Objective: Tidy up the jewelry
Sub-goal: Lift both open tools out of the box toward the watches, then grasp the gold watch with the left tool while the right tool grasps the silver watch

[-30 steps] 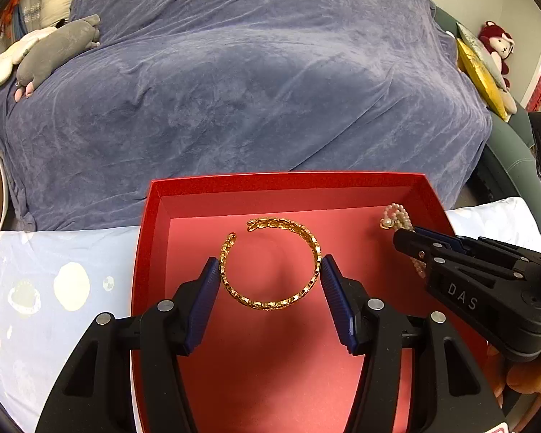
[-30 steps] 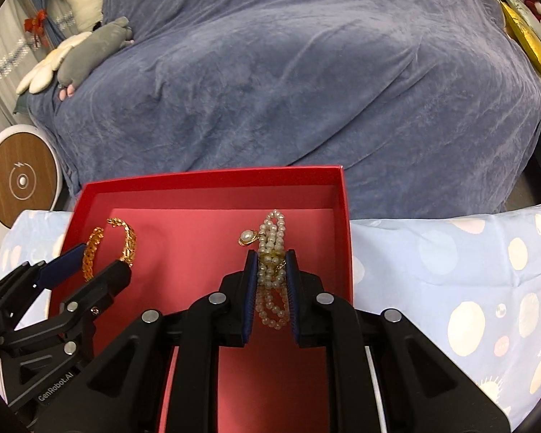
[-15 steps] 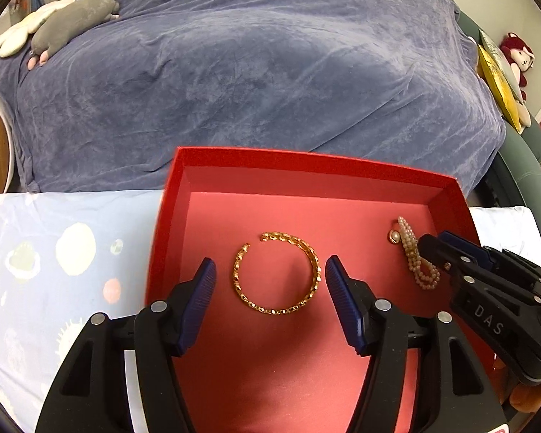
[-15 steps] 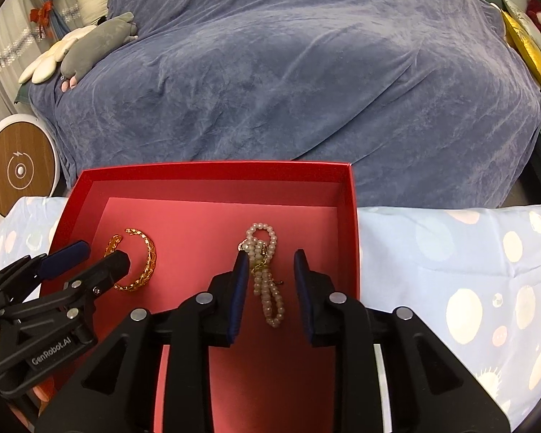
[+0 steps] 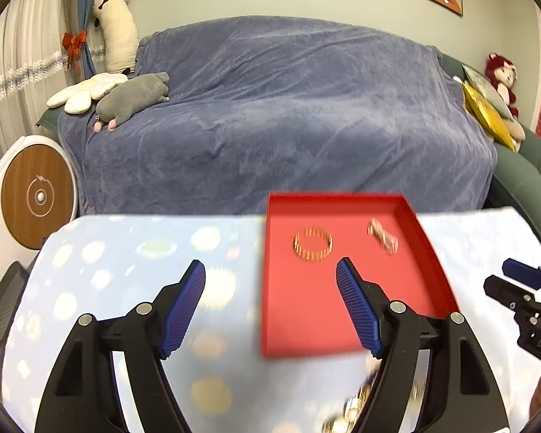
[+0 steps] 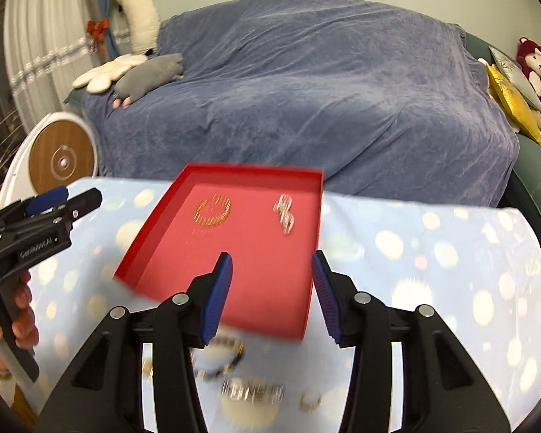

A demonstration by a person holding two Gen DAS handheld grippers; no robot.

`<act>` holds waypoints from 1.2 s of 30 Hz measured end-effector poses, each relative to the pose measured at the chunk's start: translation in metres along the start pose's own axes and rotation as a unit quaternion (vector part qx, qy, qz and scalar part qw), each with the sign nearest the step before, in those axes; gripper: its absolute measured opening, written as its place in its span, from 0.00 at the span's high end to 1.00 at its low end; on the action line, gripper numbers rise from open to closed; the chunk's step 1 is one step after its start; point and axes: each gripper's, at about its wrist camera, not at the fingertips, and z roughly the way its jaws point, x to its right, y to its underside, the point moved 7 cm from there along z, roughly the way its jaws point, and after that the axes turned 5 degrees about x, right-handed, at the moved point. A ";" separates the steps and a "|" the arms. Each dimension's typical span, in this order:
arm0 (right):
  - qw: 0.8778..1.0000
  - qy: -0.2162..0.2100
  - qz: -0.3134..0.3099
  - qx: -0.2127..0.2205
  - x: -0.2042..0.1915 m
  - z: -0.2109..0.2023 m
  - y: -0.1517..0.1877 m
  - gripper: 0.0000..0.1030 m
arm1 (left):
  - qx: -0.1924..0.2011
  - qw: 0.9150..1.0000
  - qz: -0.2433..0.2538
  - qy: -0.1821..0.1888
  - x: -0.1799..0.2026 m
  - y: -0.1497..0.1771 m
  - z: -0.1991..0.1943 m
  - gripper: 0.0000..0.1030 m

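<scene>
A red tray (image 5: 272, 324) (image 6: 155, 238) lies on the spotted blue cloth. Inside lie a gold chain bracelet (image 5: 312, 243) (image 6: 212, 211) and a pearl bracelet (image 5: 382, 236) (image 6: 285, 213). My left gripper (image 5: 270, 278) is open and empty, above the tray's near left edge. My right gripper (image 6: 272, 265) is open and empty, above the tray's near right part. Several loose jewelry pieces (image 6: 250, 391) lie blurred on the cloth in front of the tray; some also show in the left wrist view (image 5: 350, 407). The right gripper shows at the left view's edge (image 5: 519, 281), the left one at the right view's edge (image 6: 54, 198).
A sofa under a blue-grey blanket (image 5: 270, 108) (image 6: 306, 90) stands behind the table, with plush toys (image 5: 126, 97) and cushions (image 5: 487, 115). A round wooden-faced device (image 5: 38, 196) stands at the left. The spotted cloth (image 6: 432, 270) covers the table.
Both grippers have let go of the bracelets, opened wide and pulled back and up from the tray. The gold and pearl bracelets stay in the tray.
</scene>
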 end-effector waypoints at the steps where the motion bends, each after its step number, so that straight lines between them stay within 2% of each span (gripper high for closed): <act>1: 1.000 0.003 -0.005 0.002 -0.004 -0.010 0.012 0.57 | -0.008 1.000 0.000 0.002 -0.001 0.014 -0.009 0.30; 4: 1.000 0.014 -0.009 0.001 -0.009 -0.026 0.046 0.57 | -0.047 0.998 -0.012 0.027 -0.002 0.057 -0.024 0.29; 7: 1.000 -0.004 0.002 -0.017 -0.012 -0.030 0.076 0.57 | -0.057 0.997 -0.020 0.043 0.001 0.093 -0.030 0.29; 9: 0.999 -0.011 0.003 -0.030 -0.011 -0.027 0.088 0.57 | -0.069 0.996 0.009 0.052 0.013 0.111 -0.027 0.29; 13: 0.999 -0.015 -0.006 -0.047 -0.011 -0.016 0.100 0.57 | -0.067 0.992 0.084 0.065 0.038 0.131 -0.016 0.29; 16: 0.998 -0.020 0.003 -0.058 -0.009 -0.011 0.107 0.57 | -0.077 0.989 0.102 0.068 0.044 0.146 -0.003 0.29; 20: 0.998 -0.017 0.007 -0.067 -0.008 -0.007 0.114 0.57 | -0.085 0.987 0.103 0.088 0.050 0.153 0.008 0.29; 26: 0.997 -0.025 0.012 -0.074 -0.009 -0.003 0.115 0.57 | -0.092 0.984 0.121 0.096 0.063 0.162 0.014 0.32; 33: 0.997 -0.025 0.018 -0.076 -0.007 -0.001 0.116 0.57 | -0.109 0.982 0.112 0.110 0.066 0.169 0.021 0.49; 36: 0.996 -0.024 0.019 -0.079 -0.006 0.000 0.116 0.57 | -0.109 0.982 0.107 0.115 0.065 0.169 0.021 0.53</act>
